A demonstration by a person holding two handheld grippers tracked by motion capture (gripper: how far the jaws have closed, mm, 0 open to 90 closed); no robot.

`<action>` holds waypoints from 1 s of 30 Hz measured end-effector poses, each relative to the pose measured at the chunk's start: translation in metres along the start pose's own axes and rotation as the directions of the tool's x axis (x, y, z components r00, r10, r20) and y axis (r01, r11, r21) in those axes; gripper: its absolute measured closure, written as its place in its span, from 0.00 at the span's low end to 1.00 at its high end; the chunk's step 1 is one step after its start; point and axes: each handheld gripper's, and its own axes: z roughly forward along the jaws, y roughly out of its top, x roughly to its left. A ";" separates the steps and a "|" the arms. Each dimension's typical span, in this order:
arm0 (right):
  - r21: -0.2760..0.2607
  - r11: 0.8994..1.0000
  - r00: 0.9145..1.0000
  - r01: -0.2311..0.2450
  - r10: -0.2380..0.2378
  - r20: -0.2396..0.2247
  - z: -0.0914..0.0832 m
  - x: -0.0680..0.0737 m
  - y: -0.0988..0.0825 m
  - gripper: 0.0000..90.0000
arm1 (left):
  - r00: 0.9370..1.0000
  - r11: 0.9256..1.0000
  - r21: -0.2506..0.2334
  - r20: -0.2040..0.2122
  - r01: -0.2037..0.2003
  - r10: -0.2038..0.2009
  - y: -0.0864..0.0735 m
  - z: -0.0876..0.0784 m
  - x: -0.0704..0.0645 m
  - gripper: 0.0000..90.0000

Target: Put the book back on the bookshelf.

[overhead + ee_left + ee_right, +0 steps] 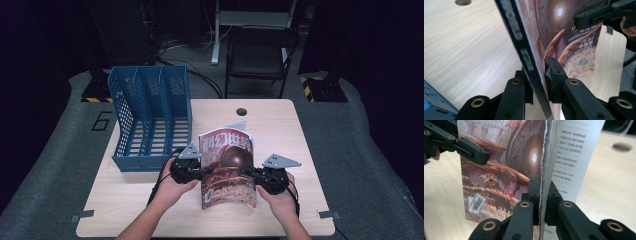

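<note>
— Two grippers pinch one thing, right?

— Yes. The left gripper (537, 82) squeezes the dark spine edge of the thin paper magazine with the red space picture on its cover (226, 167). The right gripper (542, 202) squeezes the loose page edge on the other side.

— Where is the magazine?

— It stands up between both hands, over the pale wooden table (280, 125), just beside the blue plastic file rack with three slots (150, 117).

— How do they do this part well?

— I think both hands should lift together, keep it straight, squeeze tight, and not pull apart, or pages may rip.
</note>
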 end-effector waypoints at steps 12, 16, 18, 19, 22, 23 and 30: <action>-0.051 0.995 0.995 -0.083 0.080 -0.061 -0.005 -0.012 -0.005 0.81 | 1.000 0.998 -0.064 -0.002 0.012 -0.012 -0.007 -0.002 -0.008 0.93; -0.023 0.995 0.991 -0.097 0.094 -0.090 -0.005 -0.017 -0.010 0.76 | 1.000 0.997 -0.071 0.010 0.030 -0.029 -0.008 -0.003 -0.009 0.93; 0.004 0.994 0.988 -0.112 0.112 -0.105 -0.004 -0.019 -0.013 0.72 | 0.999 0.996 -0.077 0.013 0.044 -0.044 -0.008 -0.003 -0.010 0.93; 0.033 0.993 0.985 -0.113 0.117 -0.128 -0.002 -0.022 -0.017 0.70 | 1.000 0.997 -0.076 0.011 0.030 -0.029 -0.008 -0.003 -0.009 0.93; 0.048 0.992 0.982 -0.118 0.124 -0.139 -0.001 -0.024 -0.020 0.70 | 1.000 0.997 -0.079 0.016 0.026 -0.025 -0.009 -0.004 -0.012 0.93; 0.067 0.991 0.980 -0.118 0.127 -0.153 -0.001 -0.027 -0.023 0.70 | 1.000 0.997 -0.079 0.014 0.023 -0.022 -0.009 -0.004 -0.012 0.93; 0.255 0.952 0.971 -0.166 0.203 -0.126 0.012 -0.036 -0.041 0.75 | 1.000 0.998 -0.069 0.015 -0.004 0.005 -0.009 -0.007 -0.018 0.93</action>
